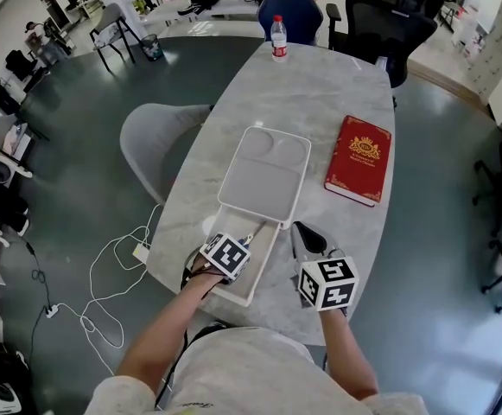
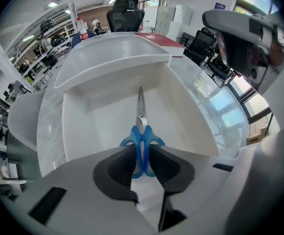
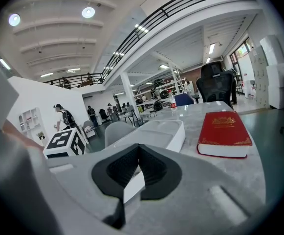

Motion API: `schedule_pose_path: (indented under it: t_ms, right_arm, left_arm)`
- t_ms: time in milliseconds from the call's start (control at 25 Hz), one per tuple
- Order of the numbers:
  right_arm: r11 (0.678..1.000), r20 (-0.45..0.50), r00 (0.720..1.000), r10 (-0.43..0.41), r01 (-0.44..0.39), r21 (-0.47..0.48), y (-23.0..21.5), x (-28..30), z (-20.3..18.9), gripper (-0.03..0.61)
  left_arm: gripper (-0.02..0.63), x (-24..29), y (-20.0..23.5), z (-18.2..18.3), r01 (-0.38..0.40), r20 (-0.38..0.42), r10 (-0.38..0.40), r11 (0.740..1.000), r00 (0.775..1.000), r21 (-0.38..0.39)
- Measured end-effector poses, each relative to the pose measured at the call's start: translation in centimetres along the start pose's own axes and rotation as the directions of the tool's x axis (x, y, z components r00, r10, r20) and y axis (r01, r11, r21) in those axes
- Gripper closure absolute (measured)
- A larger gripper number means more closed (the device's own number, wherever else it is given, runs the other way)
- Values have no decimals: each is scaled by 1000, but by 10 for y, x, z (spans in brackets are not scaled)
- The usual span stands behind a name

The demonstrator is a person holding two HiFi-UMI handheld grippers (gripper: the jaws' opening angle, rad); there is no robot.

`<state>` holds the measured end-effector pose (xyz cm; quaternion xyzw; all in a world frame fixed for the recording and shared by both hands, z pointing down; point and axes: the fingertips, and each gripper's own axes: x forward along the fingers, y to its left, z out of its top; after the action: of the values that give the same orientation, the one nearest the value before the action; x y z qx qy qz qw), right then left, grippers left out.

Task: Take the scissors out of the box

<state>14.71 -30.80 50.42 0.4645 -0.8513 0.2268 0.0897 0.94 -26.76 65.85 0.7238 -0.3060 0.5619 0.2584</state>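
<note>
Left gripper [image 2: 141, 150]: is closing its two dark pads on the looped handles of the blue-handled steel scissors [image 2: 141, 126], one pad on each side of the handles; it is reaching down inside the box.
Right gripper [image 3: 139, 148]: is holding its jaws together with nothing between them; it is hovering outside the box, just beside the right wall, over the table's near end.
Task object: the scissors are lying flat along the middle of the floor of the shallow white rectangular plastic box [image 2: 190, 116], blades shut and pointing away from the left gripper toward the far wall.
Box edges: low white walls are enclosing the scissors on all four sides; bare floor is showing to the left and right of the blades and ahead of the tips.
Lid: the white recessed lid [image 1: 263, 167] is lying open on the table past the box's far wall, so the top of the box is standing open.
Table edges: the box is sitting at the near end of the oval white marble-patterned table [image 1: 320, 102], close to its left rim.
Open room on the table: a red hardcover book with gold print [image 1: 359, 159] is lying near the lid's right side, apart from both grippers; a clear plastic bottle with a red label [image 1: 278, 39] is standing upright at the far end, well apart.
</note>
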Motion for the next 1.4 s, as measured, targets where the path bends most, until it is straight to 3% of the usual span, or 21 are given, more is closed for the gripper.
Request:
schedule_pose_path:
  t_ms: [840, 1400]
  right_arm:
    - [999, 10, 1000, -28, 28, -17, 27, -16, -3, 574]
    - [994, 31, 994, -101, 102, -42, 55, -30, -4, 574]
  left_arm:
    - [532, -34, 0, -9, -45, 127, 37, 997, 991, 60]
    - [532, -67, 2, -21, -43, 265, 17, 995, 964, 93]
